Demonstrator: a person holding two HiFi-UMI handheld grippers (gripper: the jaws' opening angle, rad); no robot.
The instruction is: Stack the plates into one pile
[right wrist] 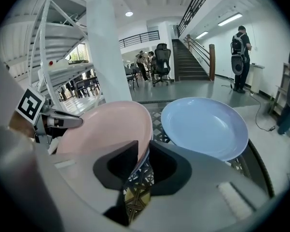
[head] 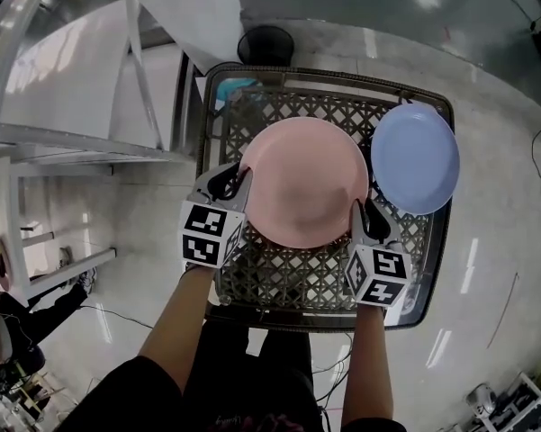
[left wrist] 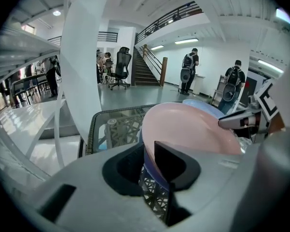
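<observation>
Pink plate [head: 304,183] above centre of lattice surface [head: 288,273], left hand-held gripper [head: 238,180] at its left rim, right hand-held gripper [head: 365,214] at its right rim, both jaw pairs slightly parted around the rim, blue plate [head: 415,158] on the surface just beside it at right.

One pink plate [head: 304,183], one pale blue plate [head: 416,158], and a dark lattice-patterned table [head: 288,273].

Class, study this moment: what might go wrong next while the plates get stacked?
The pink plate meets the left gripper and right gripper only at its rim, between their jaws; uneven release might tilt it. The blue plate appears to reach past the table's right edge, so a nudge may tip it off.
</observation>
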